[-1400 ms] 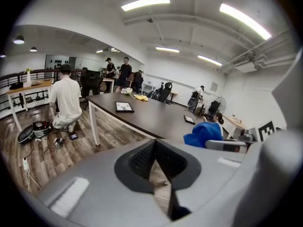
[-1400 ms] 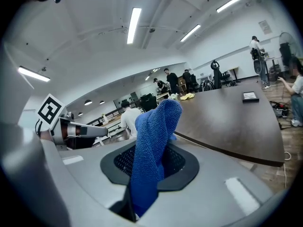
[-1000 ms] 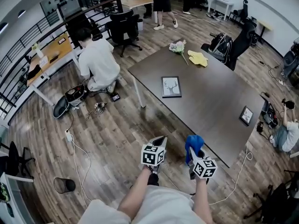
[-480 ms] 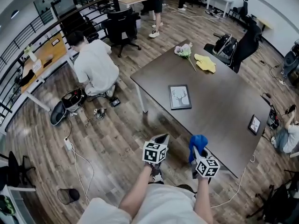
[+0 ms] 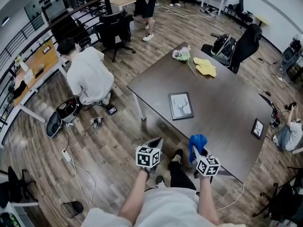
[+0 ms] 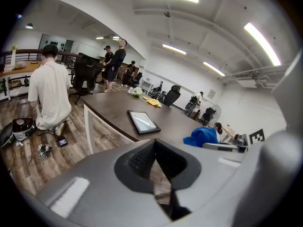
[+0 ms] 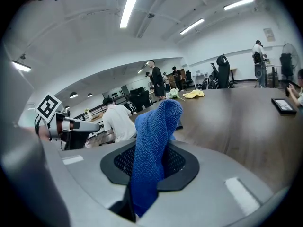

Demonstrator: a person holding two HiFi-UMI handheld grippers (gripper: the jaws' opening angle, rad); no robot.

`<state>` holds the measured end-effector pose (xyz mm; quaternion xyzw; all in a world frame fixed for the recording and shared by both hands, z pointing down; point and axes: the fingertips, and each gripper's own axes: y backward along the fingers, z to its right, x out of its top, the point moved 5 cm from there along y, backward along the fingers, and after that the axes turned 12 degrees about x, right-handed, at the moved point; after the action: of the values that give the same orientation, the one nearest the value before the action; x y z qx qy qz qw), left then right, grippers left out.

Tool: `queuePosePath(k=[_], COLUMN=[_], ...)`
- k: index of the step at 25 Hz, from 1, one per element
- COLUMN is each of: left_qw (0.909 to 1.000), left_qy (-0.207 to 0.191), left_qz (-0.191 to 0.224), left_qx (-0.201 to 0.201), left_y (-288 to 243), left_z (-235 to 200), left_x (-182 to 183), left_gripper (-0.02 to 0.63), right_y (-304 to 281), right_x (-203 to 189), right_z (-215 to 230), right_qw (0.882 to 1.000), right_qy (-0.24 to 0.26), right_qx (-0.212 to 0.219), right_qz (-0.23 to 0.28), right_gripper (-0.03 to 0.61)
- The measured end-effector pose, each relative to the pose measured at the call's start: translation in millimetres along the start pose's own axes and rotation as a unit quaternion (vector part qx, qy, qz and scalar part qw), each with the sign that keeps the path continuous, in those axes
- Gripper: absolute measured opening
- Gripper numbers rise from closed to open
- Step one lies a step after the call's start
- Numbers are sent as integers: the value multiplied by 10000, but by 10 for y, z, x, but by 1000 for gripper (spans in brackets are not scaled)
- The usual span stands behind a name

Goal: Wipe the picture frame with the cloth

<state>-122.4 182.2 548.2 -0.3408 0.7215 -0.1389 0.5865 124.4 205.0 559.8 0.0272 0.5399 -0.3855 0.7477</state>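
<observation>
**Blue cloth pinched in the right tool, frame flat ahead**

The left tool [image 5: 155,144] hangs over the floor just short of the surface [image 5: 222,98], its jaws drawn together with nothing between them. The picture frame [image 5: 181,105] lies flat on the surface, ahead of both tools. The right tool [image 5: 199,151], by the surface's near edge, is clamped on the blue cloth [image 5: 197,140].

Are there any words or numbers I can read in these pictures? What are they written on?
No words or numbers can be read here.
Black-and-white squares on the left gripper and right gripper: patterns, not letters.
Dark-framed picture frame on the dark brown table: a deer drawing, no words showing.
Small dark frame near the table's edge: too small to read.
</observation>
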Motion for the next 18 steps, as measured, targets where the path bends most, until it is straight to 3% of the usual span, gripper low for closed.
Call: queuePosePath(k=[6,18], left_qw=[10000,9979], left_qy=[-12,-304], left_qz=[6,-573], left_qx=[95,21], left_y=[-300,-1387], left_z=[-249,-233], left_x=[270,823], left_gripper=[54,54], right_y=[-550,-1408], right_x=[325,884], right_z=[188,926], right_qw=[9998,9993], right_qy=[89,-134], right_qx=[150,205], right_qz=[-10,-268], right_gripper=[81,81])
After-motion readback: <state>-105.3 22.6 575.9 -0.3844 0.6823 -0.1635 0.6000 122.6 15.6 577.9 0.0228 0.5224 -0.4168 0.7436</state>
